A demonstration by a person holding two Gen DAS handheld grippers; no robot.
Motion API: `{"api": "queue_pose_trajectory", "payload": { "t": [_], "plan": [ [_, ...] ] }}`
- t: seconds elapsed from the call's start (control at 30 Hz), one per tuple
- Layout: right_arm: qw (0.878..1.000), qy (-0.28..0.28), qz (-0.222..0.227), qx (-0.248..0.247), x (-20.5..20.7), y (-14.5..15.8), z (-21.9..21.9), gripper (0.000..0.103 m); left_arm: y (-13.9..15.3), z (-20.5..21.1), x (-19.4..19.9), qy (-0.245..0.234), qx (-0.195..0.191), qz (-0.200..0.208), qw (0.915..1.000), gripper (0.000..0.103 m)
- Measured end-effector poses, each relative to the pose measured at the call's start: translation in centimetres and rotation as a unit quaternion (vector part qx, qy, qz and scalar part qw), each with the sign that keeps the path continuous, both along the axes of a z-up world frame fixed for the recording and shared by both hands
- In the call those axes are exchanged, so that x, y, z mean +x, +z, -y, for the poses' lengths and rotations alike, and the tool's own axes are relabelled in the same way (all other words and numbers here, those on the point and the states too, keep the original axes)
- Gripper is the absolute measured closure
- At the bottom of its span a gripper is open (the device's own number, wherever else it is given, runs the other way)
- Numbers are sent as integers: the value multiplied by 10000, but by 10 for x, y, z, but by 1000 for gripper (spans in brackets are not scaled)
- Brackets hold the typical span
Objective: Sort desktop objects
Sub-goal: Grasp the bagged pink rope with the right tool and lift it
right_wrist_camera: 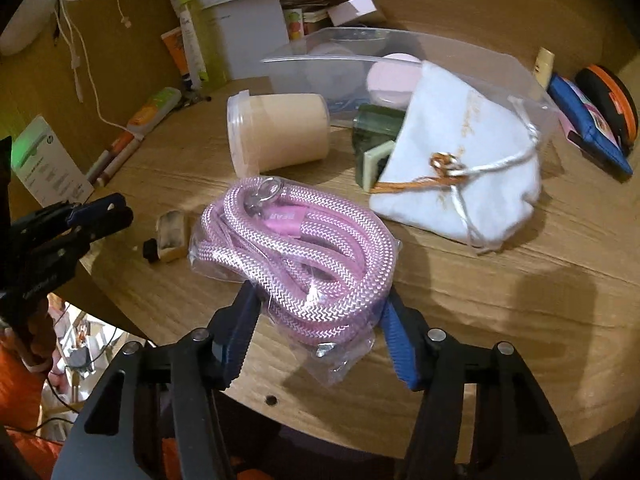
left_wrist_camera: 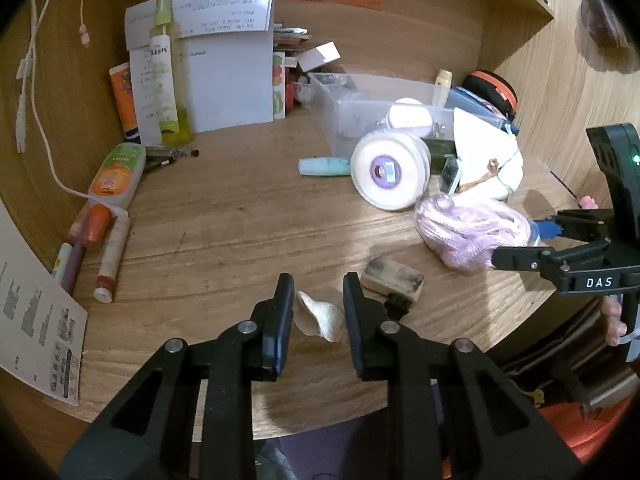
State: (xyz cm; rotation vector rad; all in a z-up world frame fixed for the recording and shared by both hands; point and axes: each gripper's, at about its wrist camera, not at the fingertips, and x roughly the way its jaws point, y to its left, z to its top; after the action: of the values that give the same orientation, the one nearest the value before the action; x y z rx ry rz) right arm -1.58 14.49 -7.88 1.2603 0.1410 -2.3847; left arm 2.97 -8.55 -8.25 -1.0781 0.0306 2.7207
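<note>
left gripper (left_wrist_camera: 319, 312): black fingers spread apart, one on each side of the shell, no clear contact with it

shell (left_wrist_camera: 320, 316): small cream spiral, ribbed and pointy at one end, lying on the desk between the left fingers near the front edge

right gripper (right_wrist_camera: 320, 320): blue ridged pads closed in on the rope bag from both sides, looks like a pinch on it

rope (right_wrist_camera: 296, 248): pink braided cord with a zigzag weave, coiled up inside a crinkly clear plastic bag, metal ring clip on top, sitting on the desk at the right gripper's tips

eraser (left_wrist_camera: 393, 277): grubby tan block with dark smudges, just right of the shell, a small black bit touching its near side

tub (right_wrist_camera: 278, 134): round clear plastic thing with beige contents, tipped on its side behind the rope

pouch (right_wrist_camera: 464, 152): soft white cloth drawstring bag, orange and white cords knotted in front, leaning against the bin

bin (right_wrist_camera: 400, 44): clear rectangular plastic box, a round pale pink case and other stuff inside

desk (left_wrist_camera: 224, 216): wood grain, rounded front edge

tubes (left_wrist_camera: 116, 176): plastic tubes and pens lined up along the left wall
</note>
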Motion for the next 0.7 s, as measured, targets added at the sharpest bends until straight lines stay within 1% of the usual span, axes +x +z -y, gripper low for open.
{"api": "queue_pose_trajectory", "payload": {
  "t": [0.17,0.27,0.5,0.57,0.7],
  "plan": [
    [9999,-111,-106,-15,8,9,-13,52,12,-5,-2,-15,119,-126,9998,79],
    [9997,-159,-184,-67,10,17,-23,54,20,-10,-2,-34,104,-249,9996,79],
    [9987,-247,-432,-46,17,36,-43,58,38,-24,-3,-116,210,-445,9987,79],
    [9984,-285,-487,-52,20,39,-49,63,44,-29,-4,-167,250,-501,9983,79],
    [9975,-355,-601,-115,21,48,-61,65,53,-40,-5,-254,222,-600,9976,79]
  ]
}}
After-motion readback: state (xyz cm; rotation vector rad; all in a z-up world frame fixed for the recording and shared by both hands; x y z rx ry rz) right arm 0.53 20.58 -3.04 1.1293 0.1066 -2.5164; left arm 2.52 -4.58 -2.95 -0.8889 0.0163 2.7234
